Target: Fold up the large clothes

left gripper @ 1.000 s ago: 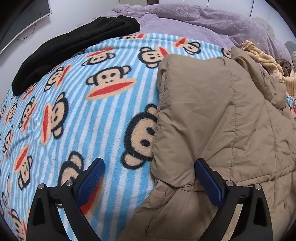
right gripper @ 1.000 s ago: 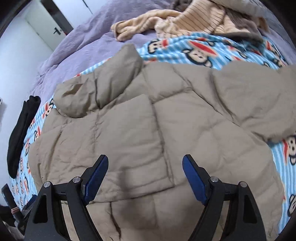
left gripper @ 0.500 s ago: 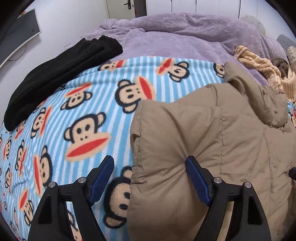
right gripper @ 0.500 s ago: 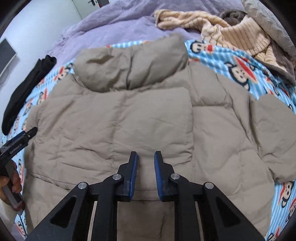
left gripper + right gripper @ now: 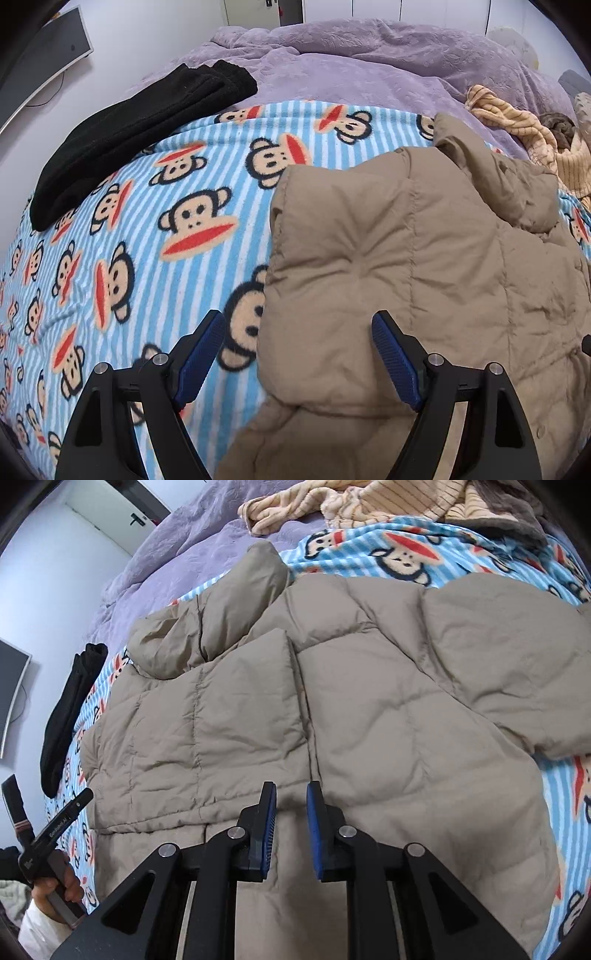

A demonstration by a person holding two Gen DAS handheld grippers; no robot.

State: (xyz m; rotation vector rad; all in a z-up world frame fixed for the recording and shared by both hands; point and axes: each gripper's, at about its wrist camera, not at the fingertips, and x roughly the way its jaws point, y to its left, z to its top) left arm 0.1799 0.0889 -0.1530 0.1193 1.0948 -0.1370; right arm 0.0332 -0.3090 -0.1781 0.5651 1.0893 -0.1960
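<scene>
Lying spread on the monkey blanket (image 5: 155,206), puffy coat (image 5: 369,716) could spring open: left gripper (image 5: 295,354) wide and empty, right gripper (image 5: 291,827) nearly closed, holding nothing.

The puffer jacket (image 5: 369,709) is matt tan quilted cloth, softly wrinkled. Under it lies a fuzzy fleece blanket (image 5: 122,258) with monkey prints. The purple bedspread (image 5: 351,66) looks plush and embossed. The left hand-held gripper (image 5: 295,354) is matt black plastic with ribbed blue pads (image 5: 395,365).
</scene>
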